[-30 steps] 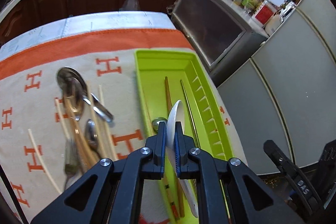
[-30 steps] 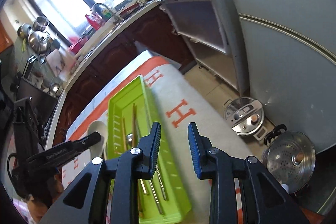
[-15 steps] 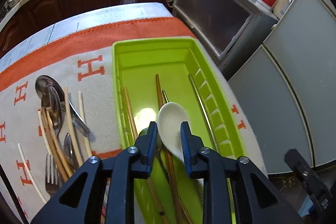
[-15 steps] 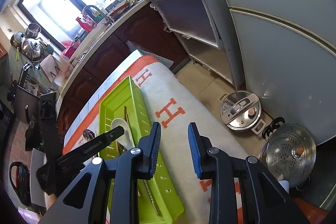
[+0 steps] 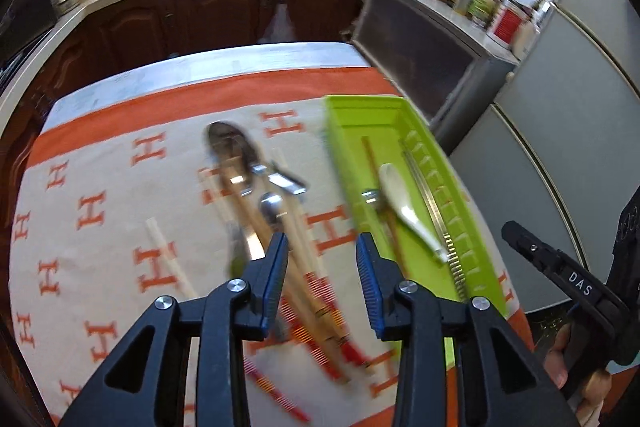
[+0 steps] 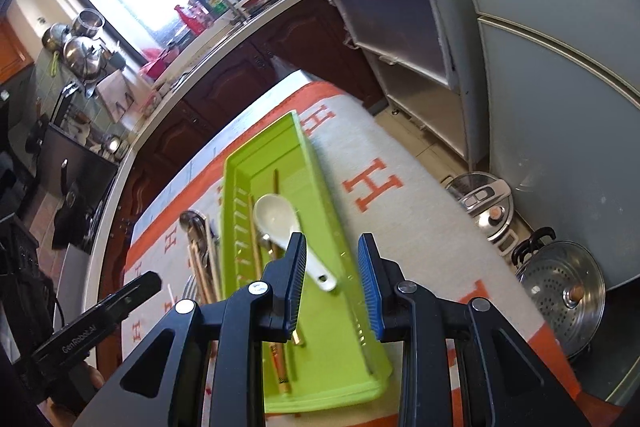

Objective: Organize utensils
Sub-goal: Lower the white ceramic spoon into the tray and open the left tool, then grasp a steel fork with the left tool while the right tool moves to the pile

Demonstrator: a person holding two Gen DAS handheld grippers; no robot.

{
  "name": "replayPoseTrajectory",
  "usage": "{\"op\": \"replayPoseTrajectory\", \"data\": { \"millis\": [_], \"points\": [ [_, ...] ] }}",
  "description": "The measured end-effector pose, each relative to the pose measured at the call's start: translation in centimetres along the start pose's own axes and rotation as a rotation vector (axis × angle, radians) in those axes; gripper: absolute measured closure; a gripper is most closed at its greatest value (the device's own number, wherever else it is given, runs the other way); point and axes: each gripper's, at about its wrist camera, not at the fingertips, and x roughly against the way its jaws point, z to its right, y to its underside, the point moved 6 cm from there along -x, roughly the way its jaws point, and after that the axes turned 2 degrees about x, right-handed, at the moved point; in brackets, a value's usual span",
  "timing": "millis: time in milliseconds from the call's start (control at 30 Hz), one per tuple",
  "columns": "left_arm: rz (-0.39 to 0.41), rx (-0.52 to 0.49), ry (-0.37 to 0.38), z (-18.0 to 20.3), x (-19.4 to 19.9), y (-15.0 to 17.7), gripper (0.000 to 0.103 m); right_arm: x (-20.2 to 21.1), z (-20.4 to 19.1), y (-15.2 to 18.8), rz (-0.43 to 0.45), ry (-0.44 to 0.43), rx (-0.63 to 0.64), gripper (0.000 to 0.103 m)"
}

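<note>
The left gripper (image 5: 322,263) is hanging released and empty above the pile of loose utensils (image 5: 256,195), steel spoons and wooden and pale chopsticks lying crossed on the cream cloth with orange H letters (image 5: 100,211) that is covering the surface. The right gripper (image 6: 332,283) is hovering, also released and holding nothing, over the near end of the long lime-green plastic tray (image 6: 340,223). The white ceramic soup spoon (image 5: 398,205) is resting inside that tray, beside a brown chopstick and a ridged metal strip. Judging from this, the next pick is coming from the pile: the left gripper should be singling out one piece whose handle is lying clear of the others, closing across the handle, not the bowl, and lifting straight so neighbours are not being dragged along. The pile is blurred, so its exact count is unclear. Beyond the surface, dark wooden cabinets (image 5: 224,11) are running along the far wall, and steel pots (image 6: 560,291) are standing on the floor at right.
</note>
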Motion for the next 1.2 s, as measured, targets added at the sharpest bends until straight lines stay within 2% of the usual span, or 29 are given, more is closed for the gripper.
{"op": "replayPoseTrajectory", "data": {
  "millis": [200,367,500,667,867,1067,1200],
  "points": [
    [0.021,0.125,-0.059,-7.5,2.6,1.7,0.070,-0.1,-4.8,2.2,-0.041,-0.054,0.090,0.076],
    [0.016,0.155,-0.047,-9.9,2.6,3.3,0.070,0.0,-9.9,4.6,-0.085,-0.132,0.200,0.076],
    [0.002,0.131,-0.016,-9.9,1.6,4.5,0.070,0.0,-14.0,7.1,-0.105,-0.197,0.314,0.076],
    [-0.009,0.068,0.008,-8.6,0.1,5.3,0.070,-0.9,-16.9,9.9,-0.128,-0.208,0.399,0.076],
    [-0.041,0.021,0.042,-7.5,-2.2,5.6,0.070,-3.1,-17.1,11.4,-0.122,-0.145,0.455,0.076],
    [-0.061,0.019,0.061,-7.3,-4.4,4.5,0.070,-4.8,-17.0,11.1,-0.137,-0.161,0.467,0.076],
    [-0.072,-0.018,0.055,-6.7,-5.9,4.0,0.071,-5.3,-17.0,10.5,-0.129,-0.166,0.478,0.076]
  ]
}}
